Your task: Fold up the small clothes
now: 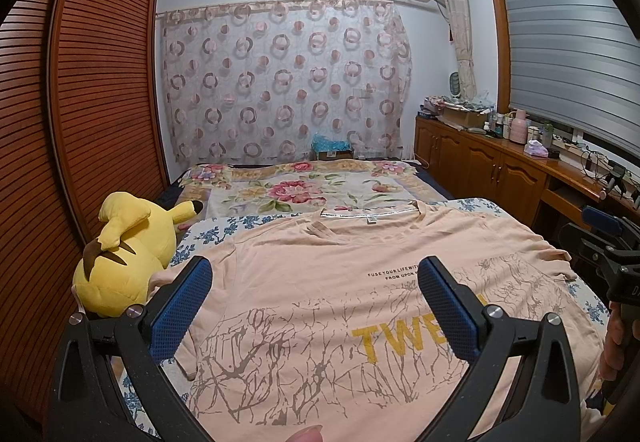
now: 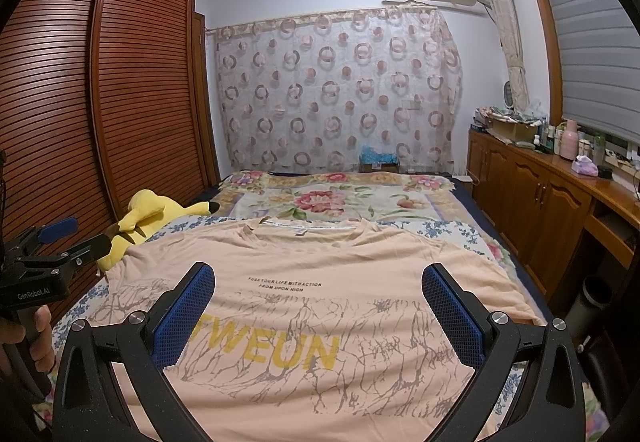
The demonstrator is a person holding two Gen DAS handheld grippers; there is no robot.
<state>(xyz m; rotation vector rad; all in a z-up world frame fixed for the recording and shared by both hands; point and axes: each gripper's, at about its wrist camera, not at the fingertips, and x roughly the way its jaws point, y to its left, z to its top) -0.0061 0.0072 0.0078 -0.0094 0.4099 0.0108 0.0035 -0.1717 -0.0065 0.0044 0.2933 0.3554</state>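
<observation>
Lying flat, unfolded: peach T-shirt (image 2: 304, 322) | left tongs (image 1: 316, 306) wide | right tongs (image 2: 318, 310) wide

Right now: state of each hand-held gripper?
Left hand-held gripper: open, empty, above the T-shirt.
Right hand-held gripper: open, empty.

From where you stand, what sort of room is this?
A home bedroom, most likely: a bed with a T-shirt spread on it, a wooden wardrobe, and a plush toy.
</observation>
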